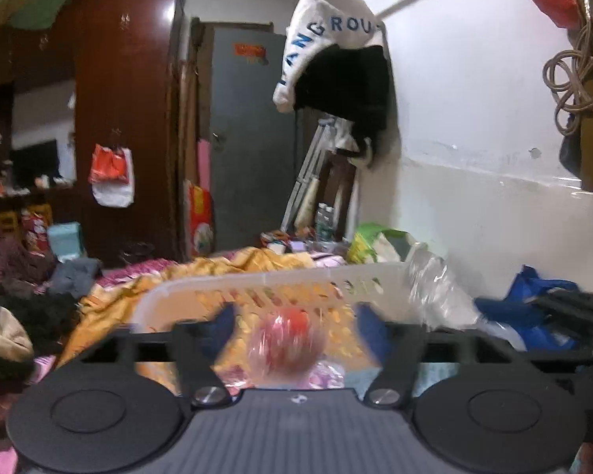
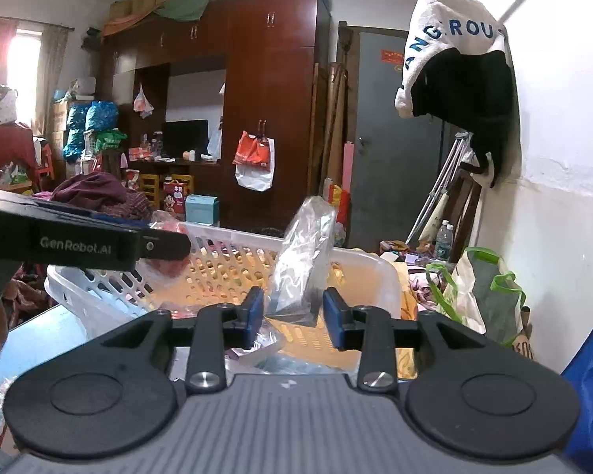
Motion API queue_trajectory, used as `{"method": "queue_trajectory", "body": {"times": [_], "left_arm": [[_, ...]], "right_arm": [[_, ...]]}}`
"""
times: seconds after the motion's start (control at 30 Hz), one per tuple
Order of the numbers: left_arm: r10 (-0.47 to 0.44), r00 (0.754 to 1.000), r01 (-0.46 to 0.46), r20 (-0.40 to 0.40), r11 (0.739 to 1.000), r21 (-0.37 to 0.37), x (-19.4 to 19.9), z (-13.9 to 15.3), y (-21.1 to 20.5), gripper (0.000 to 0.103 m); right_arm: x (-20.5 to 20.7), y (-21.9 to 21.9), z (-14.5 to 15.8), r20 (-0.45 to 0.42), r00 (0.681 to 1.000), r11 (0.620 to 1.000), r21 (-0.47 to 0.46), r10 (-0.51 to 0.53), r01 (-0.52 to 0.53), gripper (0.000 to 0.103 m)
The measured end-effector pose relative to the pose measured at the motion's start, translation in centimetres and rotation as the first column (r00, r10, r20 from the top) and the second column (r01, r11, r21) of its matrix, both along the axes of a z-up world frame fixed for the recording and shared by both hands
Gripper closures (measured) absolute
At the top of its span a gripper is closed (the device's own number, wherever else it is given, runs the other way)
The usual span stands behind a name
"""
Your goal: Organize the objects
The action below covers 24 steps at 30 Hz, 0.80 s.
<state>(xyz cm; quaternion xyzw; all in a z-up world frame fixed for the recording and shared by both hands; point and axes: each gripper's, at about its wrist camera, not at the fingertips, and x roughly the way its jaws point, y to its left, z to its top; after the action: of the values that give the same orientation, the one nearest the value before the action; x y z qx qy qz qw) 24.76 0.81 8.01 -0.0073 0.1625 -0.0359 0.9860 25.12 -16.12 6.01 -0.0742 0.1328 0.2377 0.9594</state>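
Note:
A white slotted laundry basket (image 1: 257, 286) (image 2: 369, 262) sits on an orange cloth just ahead of both grippers. My left gripper (image 1: 296, 326) is open over the basket's near rim. A blurred red item in clear plastic (image 1: 286, 341) lies loose in the gap, touching neither pad. My right gripper (image 2: 294, 318) is open too. A clear plastic bag with something dark inside (image 2: 302, 268) stands tilted between its blue pads, with a small gap on each side. In the right wrist view the left gripper (image 2: 160, 249) reaches in from the left above the red item (image 2: 166, 270).
A light blue surface (image 2: 39, 339) lies under the basket's left side. A green-handled bag (image 2: 482, 296) and a blue bag (image 1: 533, 296) sit to the right by the white wall. Piled clothes (image 1: 16, 316) lie on the left. A brown wardrobe (image 2: 272, 98) and a grey door (image 1: 253, 138) stand behind.

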Motion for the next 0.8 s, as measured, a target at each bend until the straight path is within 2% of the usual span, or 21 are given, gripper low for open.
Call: {"method": "queue_trajectory", "body": {"times": [0.03, 0.07, 0.1, 0.13, 0.2, 0.3, 0.37, 0.43, 0.5, 0.6, 0.67, 0.73, 0.8], "left_arm": [[0.014, 1.0, -0.014, 0.025, 1.0, 0.006, -0.7, 0.4, 0.1, 0.024], [0.021, 0.998, -0.021, 0.052, 1.0, 0.007, -1.4, 0.8, 0.3, 0.024], [0.007, 0.997, -0.006, 0.078, 1.0, -0.01, -2.6, 1.4, 0.8, 0.024], [-0.019, 0.995, 0.023, 0.102, 0.999, -0.035, -4.1, 2.0, 1.4, 0.024], [-0.048, 0.988, 0.057, 0.144, 0.997, -0.056, -7.5, 2.5, 2.5, 0.02], [-0.069, 0.99, 0.075, 0.127, 0.996, -0.048, -12.7, 1.5, 3.5, 0.012], [-0.075, 0.99, 0.084, 0.123, 0.994, -0.069, -16.2, -0.5, 4.3, 0.012], [-0.073, 0.989, 0.089, 0.13, 0.989, -0.117, -18.8, -2.8, 5.2, 0.009], [-0.079, 0.989, 0.099, 0.125, 0.981, -0.164, -20.5, -5.4, 6.0, 0.008], [-0.029, 0.994, 0.04, 0.101, 0.993, -0.115, -20.9, -7.9, 6.4, 0.008], [0.011, 0.997, -0.006, 0.071, 0.997, -0.072, -20.2, -8.8, 6.4, 0.008], [-0.011, 0.998, 0.018, 0.061, 0.994, -0.109, -19.6, -9.2, 7.1, 0.008], [-0.08, 0.994, 0.091, 0.078, 0.985, -0.146, -19.4, -9.3, 7.1, 0.008]], "right_arm": [[-0.4, -0.1, 0.2, 0.013, 1.0, 1.0, 0.006, -0.004, 0.004, 0.029], [-1.2, -0.3, 0.5, 0.045, 0.999, 1.0, 0.021, -0.015, 0.014, 0.019], [-2.4, -0.6, 0.6, 0.085, 0.996, 0.999, 0.037, -0.035, 0.032, 0.003], [-3.3, -0.9, 0.8, 0.112, 0.992, 0.998, 0.048, -0.053, 0.048, 0.0], [-6.1, -2.0, 0.5, 0.154, 0.986, 0.997, 0.062, -0.061, 0.052, 0.0], [-10.3, -3.9, -1.4, 0.129, 0.988, 0.991, 0.117, -0.08, 0.065, 0.0], [-12.8, -4.9, -3.2, 0.044, 0.992, 0.984, 0.14, -0.119, 0.111, 0.0], [-15.0, -5.6, -4.8, 0.0, 0.989, 0.977, 0.16, -0.146, 0.144, 0.0], [-17.2, -5.9, -6.7, -0.016, 0.995, 0.984, 0.152, -0.094, 0.095, 0.0], [-19.1, -4.8, -8.8, -0.017, 1.0, 0.995, 0.102, -0.014, 0.016, 0.0], [-19.1, -2.9, -9.5, -0.022, 1.0, 0.999, 0.027, -0.022, 0.022, 0.0], [-18.7, -1.6, -9.7, -0.042, 0.999, 1.0, 0.008, -0.014, 0.014, 0.002], [-17.9, -1.0, -9.7, -0.081, 0.997, 1.0, 0.016, -0.004, 0.005, 0.003]]}}
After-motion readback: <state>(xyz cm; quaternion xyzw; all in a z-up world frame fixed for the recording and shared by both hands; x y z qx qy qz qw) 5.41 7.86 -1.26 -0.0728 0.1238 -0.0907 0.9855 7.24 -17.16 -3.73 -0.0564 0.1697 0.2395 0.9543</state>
